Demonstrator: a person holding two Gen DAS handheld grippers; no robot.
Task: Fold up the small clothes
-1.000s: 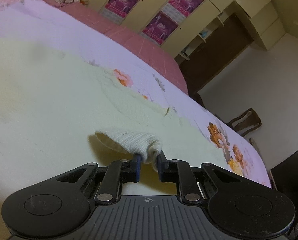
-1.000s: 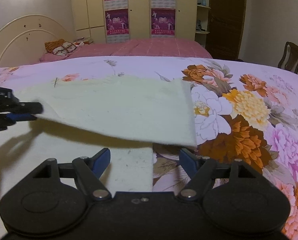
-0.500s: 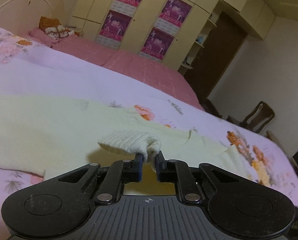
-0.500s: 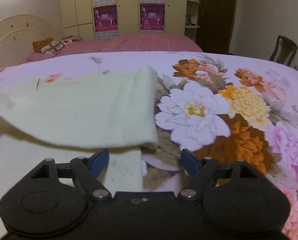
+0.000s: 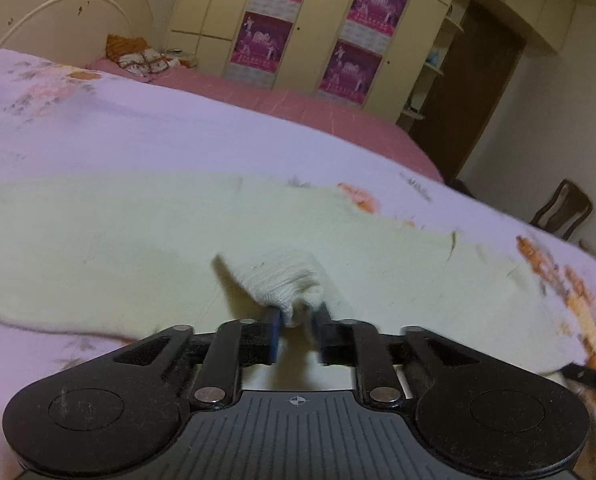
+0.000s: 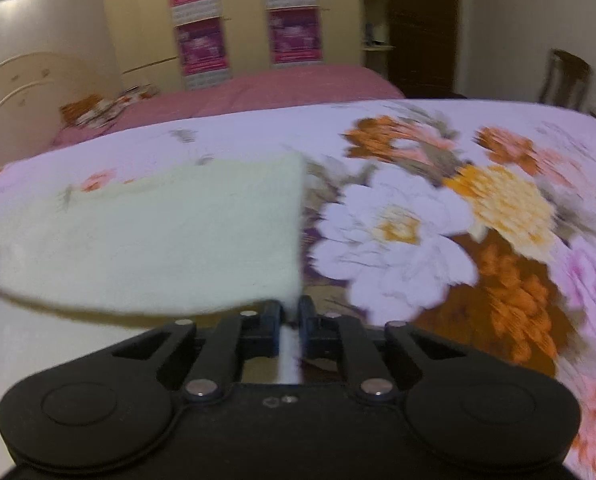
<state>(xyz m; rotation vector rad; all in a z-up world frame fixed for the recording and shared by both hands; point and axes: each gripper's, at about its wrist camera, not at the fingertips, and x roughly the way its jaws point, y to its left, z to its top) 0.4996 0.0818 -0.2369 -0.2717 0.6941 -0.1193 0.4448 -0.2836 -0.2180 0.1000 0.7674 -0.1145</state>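
My left tongs (image 5: 298, 334) are opening, with the ribbed cuff (image 5: 282, 280) of the cream garment (image 5: 118, 240) bunched between the blue pads; the left pad touches the knit, the right one stands just off it, so the grip is loosening rather than clamped. My right tongs (image 6: 291, 328) are closing, and the pads already pinch a thin edge of the same garment (image 6: 158, 240) at its near right corner, a pale strip of cloth running back between them toward the body of the tool.

The garment lies spread on the bed, on a lilac bedspread (image 6: 437, 220) printed with big white, yellow and orange flowers. In the right wrist view its straight right edge runs away from my tongs, and the near edge is lifted a little, with a shadow under it. At the far left edge of that view a dark tip shows, the end of my other tongs. In the left wrist view the cloth stretches wide across the bedspread (image 5: 118, 128), and the cuff stands up as a small roll right at the tongs.

Beyond the bed are a pink-covered bed (image 5: 317, 112), a cream headboard (image 5: 66, 16), wardrobe doors with magenta posters (image 5: 262, 44) and a wooden chair (image 5: 565, 208). Both views are blurred.
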